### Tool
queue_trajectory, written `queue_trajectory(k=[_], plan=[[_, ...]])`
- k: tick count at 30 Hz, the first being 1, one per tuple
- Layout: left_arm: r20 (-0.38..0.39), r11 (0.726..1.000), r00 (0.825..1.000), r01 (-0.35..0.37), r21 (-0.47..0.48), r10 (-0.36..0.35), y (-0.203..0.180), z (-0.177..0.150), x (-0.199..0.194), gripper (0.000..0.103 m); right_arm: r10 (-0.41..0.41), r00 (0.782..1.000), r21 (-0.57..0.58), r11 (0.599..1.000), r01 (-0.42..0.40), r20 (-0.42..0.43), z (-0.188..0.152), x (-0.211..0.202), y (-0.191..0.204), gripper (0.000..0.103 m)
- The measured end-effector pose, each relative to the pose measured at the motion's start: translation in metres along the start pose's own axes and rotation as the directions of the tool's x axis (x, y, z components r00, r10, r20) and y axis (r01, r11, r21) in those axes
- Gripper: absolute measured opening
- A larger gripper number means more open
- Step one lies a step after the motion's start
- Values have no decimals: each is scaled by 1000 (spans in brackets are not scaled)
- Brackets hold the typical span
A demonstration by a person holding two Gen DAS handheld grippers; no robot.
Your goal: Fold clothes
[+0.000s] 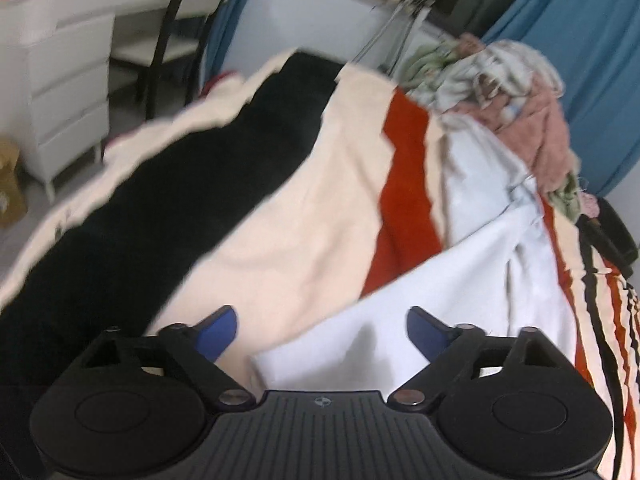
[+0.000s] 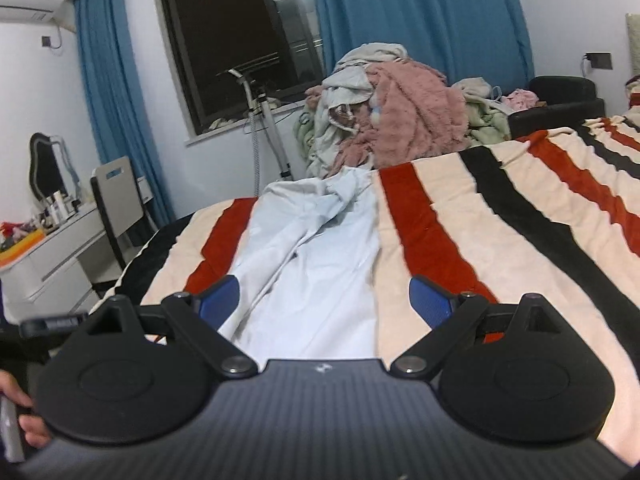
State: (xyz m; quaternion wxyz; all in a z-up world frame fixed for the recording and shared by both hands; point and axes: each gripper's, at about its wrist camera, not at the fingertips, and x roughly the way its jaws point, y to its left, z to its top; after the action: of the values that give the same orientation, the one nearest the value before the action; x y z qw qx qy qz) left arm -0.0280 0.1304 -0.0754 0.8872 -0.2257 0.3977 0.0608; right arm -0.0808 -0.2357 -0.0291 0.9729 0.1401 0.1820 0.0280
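Left gripper [image 1: 320, 332] spread, empty, over near edge of pale blue garment [image 1: 460, 280]. Right gripper [image 2: 324, 300] spread, empty; garment [image 2: 312, 264] stretches ahead between fingers, lengthwise on striped blanket [image 2: 500, 248], rumpled, not compactly folded. Clothes pile [image 2: 392, 120] beyond, unfolded.

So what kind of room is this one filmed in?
Most likely a bedroom: a bed under a striped blanket, blue curtains by a dark window, and a heap of clothes.
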Motion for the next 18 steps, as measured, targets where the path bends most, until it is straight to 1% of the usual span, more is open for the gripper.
queue_trajectory(k=[1, 2, 3, 4, 5, 6, 7, 10, 11, 13, 14, 16, 18], plan=[[-27, 1000, 1000, 1, -21, -1, 3, -4, 4, 77, -6, 1000, 8, 1000, 6, -2, 0, -2, -4, 93], [-49, 999, 999, -4, -34, 2, 6, -8, 7, 71, -10, 1000, 16, 1000, 10, -3, 1, -4, -8, 93], [-48, 999, 999, -19, -29, 17, 6, -10, 6, 61, -9, 1000, 29, 1000, 9, -4, 2, -6, -12, 93], [-45, 999, 998, -35, -23, 34, 6, -12, 5, 47, -7, 1000, 44, 999, 7, -4, 3, -8, -17, 93], [-33, 999, 999, -43, -12, 43, 6, -13, 1, 37, -6, 1000, 60, 998, 6, -4, 5, -10, -22, 93], [-11, 999, 999, -42, 4, 42, 3, -14, -4, 16, -5, 1000, 74, 997, 5, -3, 6, -12, -26, 93], [11, 999, 999, -40, 20, 40, -1, -15, -11, 10, -9, 1000, 81, 997, 9, 1, 8, -15, -29, 93], [77, 997, 997, -35, 69, 30, -11, -18, -29, 6, -27, 1000, 95, 995, 26, 14, 11, -23, -37, 93], [127, 993, 992, -33, 111, 19, -19, -20, -43, 6, -32, 999, 99, 995, 30, 19, 13, -25, -41, 93], [224, 980, 974, -27, 196, -18, -35, -24, -70, 6, -39, 999, 109, 993, 36, 29, 16, -30, -49, 93], [270, 970, 962, -21, 244, -47, -43, -28, -86, 6, -45, 998, 115, 993, 41, 37, 18, -33, -53, 93], [336, 934, 935, -17, 357, -112, -62, -41, -117, 6, -60, 997, 126, 991, 53, 54, 20, -39, -61, 93], [276, 906, 948, 27, 423, -157, -79, -61, -116, 6, -66, 996, 149, 987, 57, 59, 21, -43, -69, 93]])
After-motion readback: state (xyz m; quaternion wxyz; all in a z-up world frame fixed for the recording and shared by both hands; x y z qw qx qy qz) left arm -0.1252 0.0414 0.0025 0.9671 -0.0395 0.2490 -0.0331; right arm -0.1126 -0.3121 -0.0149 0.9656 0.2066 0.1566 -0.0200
